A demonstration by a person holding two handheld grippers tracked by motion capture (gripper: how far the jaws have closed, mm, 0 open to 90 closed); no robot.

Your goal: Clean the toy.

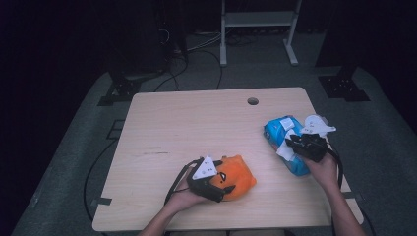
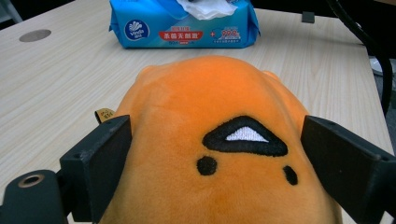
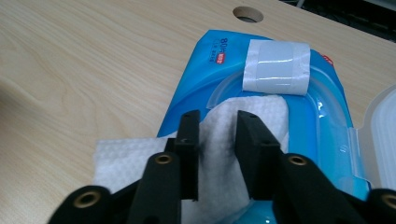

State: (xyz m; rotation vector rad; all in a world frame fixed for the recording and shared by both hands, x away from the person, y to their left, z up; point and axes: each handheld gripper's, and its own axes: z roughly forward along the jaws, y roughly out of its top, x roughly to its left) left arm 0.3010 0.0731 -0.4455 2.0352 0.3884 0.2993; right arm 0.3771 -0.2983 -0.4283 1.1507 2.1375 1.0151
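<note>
Where the right gripper (image 3: 217, 135) is seen along its own 2 jaws, a fold of the white wipe (image 3: 219, 140) stands up between them, out of the opening in the top of the blue wipes pack (image 3: 322, 116). The jaws are narrowed around that fold, but a slim gap can still be made out on each side; a firm pinch cannot be confirmed, so they are noted as not yet clamped. The wipe lies directly ahead of and between the jaws, its loose tail spread toward the camera and down onto the surface (image 3: 84, 70). The pack's long axis runs away from the gripper, toward the round hole in the surface (image 3: 248, 13). Its flip lid (image 3: 380, 135) is seen open at the right.

In the high view the pack (image 1: 275, 130) lies at the right edge of the surface (image 1: 196, 123), under the right gripper (image 1: 295, 143). This hand is plainly the nearer 1 to the wipe.

The left gripper (image 2: 217, 163) is occupied: its jaws are set wide against both flanks of the orange plush toy (image 2: 210, 107), which is held on the surface near the front edge. From there the pack (image 2: 182, 23) lies well apart, broadside on.

Judgement: the pull is best made upward, away from the pack.
</note>
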